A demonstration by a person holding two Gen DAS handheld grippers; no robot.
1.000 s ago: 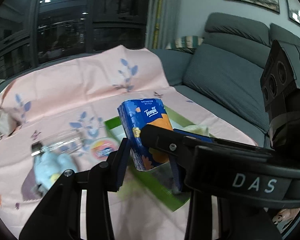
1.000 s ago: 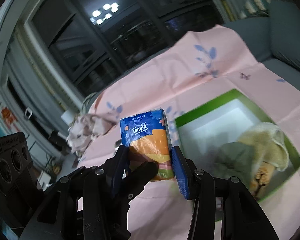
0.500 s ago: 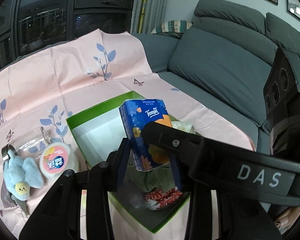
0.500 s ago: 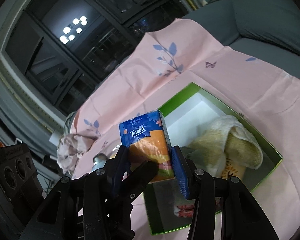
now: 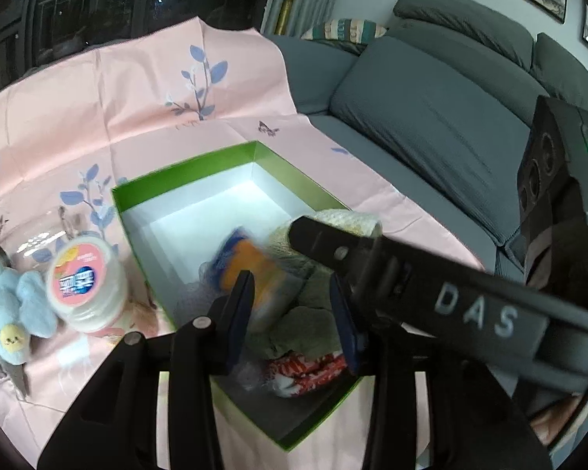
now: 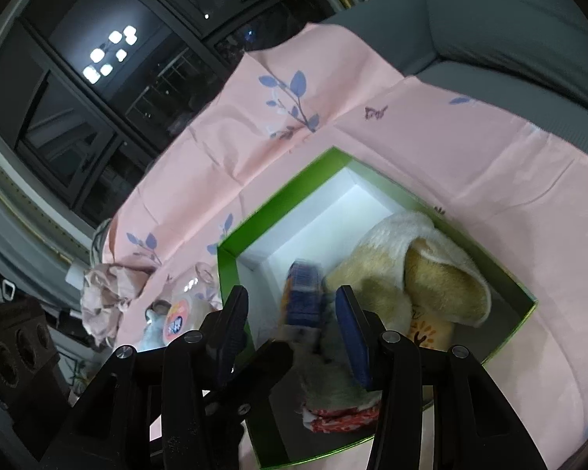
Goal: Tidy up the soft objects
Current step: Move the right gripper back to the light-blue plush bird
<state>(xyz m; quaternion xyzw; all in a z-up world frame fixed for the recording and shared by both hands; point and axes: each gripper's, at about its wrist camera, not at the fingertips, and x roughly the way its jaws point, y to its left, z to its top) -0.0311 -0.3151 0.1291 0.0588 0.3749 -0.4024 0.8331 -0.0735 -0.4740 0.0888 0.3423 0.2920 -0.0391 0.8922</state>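
Left claw opening, nothing pressed by its pads – right claw parted too, both angled downward

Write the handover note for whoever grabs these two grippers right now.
Left gripper: jaws opening, nothing pressed between them.
Right gripper: open, empty, beside the left over the box.
Tempo tissue pack: clear of both grippers' pads and blurred, apparently dropping into the green box.
Done: cream plush toy, grey-green cloth and a red-and-white item lie in the box.
Left: blue plush bird and crumpled pink fabric lie outside on the pink tablecloth. The pink-lidded tub beside the bird looks rigid; probably leave it.
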